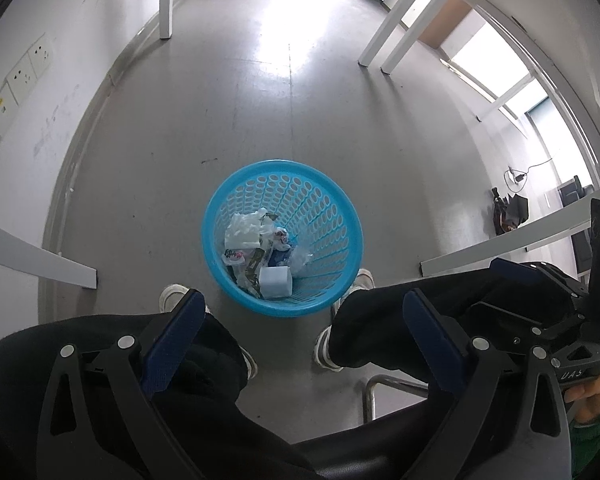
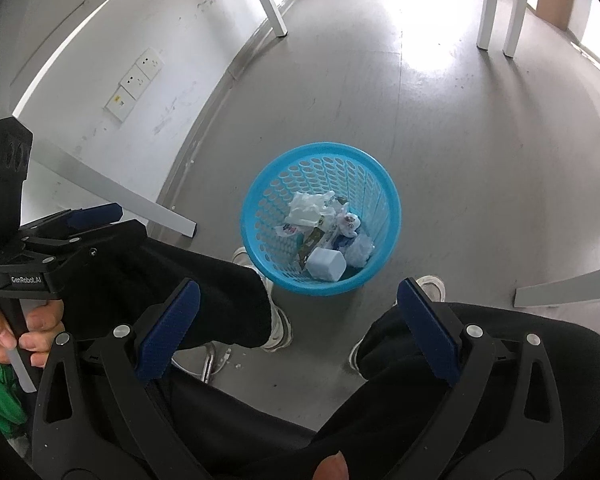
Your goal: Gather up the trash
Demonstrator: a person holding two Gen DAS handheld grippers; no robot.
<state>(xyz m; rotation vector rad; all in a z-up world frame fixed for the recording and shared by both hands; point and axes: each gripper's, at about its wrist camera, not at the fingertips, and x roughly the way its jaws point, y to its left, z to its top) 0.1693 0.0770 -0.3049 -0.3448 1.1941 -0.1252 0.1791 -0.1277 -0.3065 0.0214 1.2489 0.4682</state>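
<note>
A blue perforated waste basket [image 1: 332,200] stands on the grey floor between the person's feet; it also shows in the right wrist view [image 2: 376,176]. Inside lie crumpled white tissue [image 1: 242,230], wrappers [image 1: 260,260] and a pale blue box [image 1: 276,282]; the box [image 2: 326,264] and tissue [image 2: 308,206] show in the right view too. My left gripper [image 1: 302,316] is open and empty, held above the knees, short of the basket. My right gripper [image 2: 298,304] is open and empty at a similar height. Each gripper shows at the other view's edge.
The person's black-trousered legs [image 1: 400,320] and white shoes [image 1: 172,296] flank the basket. White table legs [image 1: 165,0] stand further off, with a wall with sockets [image 1: 24,76] at left. A metal chair frame [image 1: 374,392] is below.
</note>
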